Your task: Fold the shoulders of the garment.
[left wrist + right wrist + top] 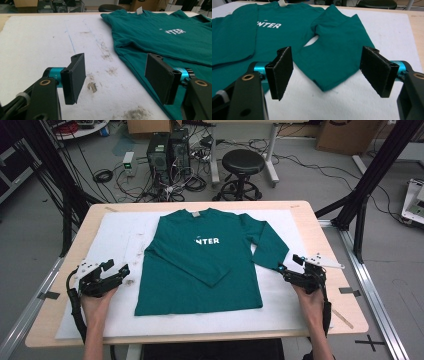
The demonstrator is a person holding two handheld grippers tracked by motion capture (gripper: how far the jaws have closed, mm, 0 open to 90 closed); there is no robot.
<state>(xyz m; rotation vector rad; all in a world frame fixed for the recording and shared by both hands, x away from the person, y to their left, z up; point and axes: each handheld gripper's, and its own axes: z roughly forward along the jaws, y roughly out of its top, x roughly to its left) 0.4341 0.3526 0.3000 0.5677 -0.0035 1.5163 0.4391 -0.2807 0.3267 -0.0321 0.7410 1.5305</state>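
A teal long-sleeve shirt (200, 265) with white letters lies face up on a white mat (120, 232). One sleeve is folded across the chest, and the other sleeve (265, 242) is bent back down at the right. My left gripper (117, 268) rests open on the mat just left of the shirt's lower edge, with nothing between its jaws. In the left gripper view, my left gripper (116, 72) has the shirt (162, 37) by its right jaw. My right gripper (290, 264) is open just right of the sleeve cuff. In the right gripper view, the cuff (327, 85) lies ahead of my right gripper (327, 67).
The mat covers most of a wooden table (320, 235) and has dirty smudges (107, 56). Behind the table are a black stool (242, 165), computer towers (167, 150) and loose cables. Black frame posts (367, 175) stand at both sides.
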